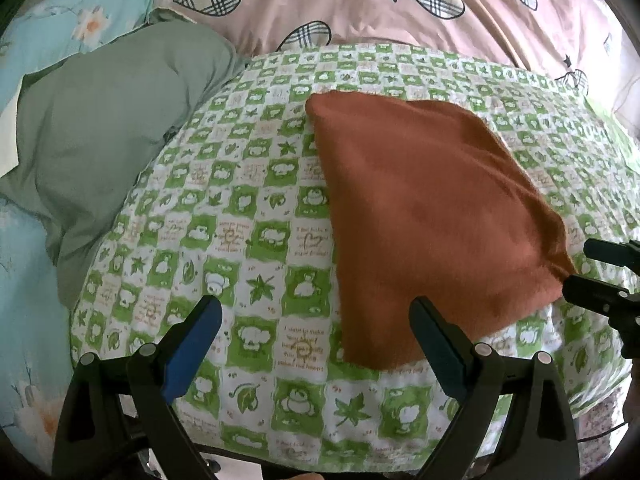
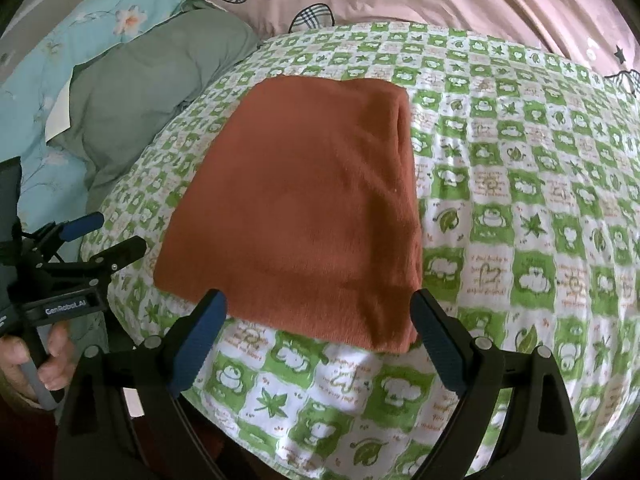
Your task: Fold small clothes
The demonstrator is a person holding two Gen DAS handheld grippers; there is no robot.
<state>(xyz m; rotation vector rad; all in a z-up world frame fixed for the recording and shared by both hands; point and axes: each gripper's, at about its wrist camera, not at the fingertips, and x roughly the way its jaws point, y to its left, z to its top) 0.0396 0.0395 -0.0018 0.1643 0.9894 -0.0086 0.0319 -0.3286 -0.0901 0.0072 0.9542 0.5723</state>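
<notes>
The orange cloth (image 2: 296,208) is lying folded on the green checked cover (image 2: 520,240) of the bed. Both the left gripper (image 1: 316,344) and right gripper (image 2: 320,340) are hanging open, holding nothing. Next move, I judge: pinching the near edge for another fold.

I see a bed filling both views. Its working surface is a green-and-white checked cover (image 1: 256,240) printed with leaves and small cartoon figures, bulging like padding. Behind it lies a pink quilt (image 1: 360,12) with plaid hearts and dark stars. To the left, a plain sage-green pillow (image 1: 116,120) rests against the checked cover, with pale blue floral bedding (image 1: 60,20) under and beyond it. Soft, even daylight; no hard shadows. Walls and floor I cannot make out.
</notes>
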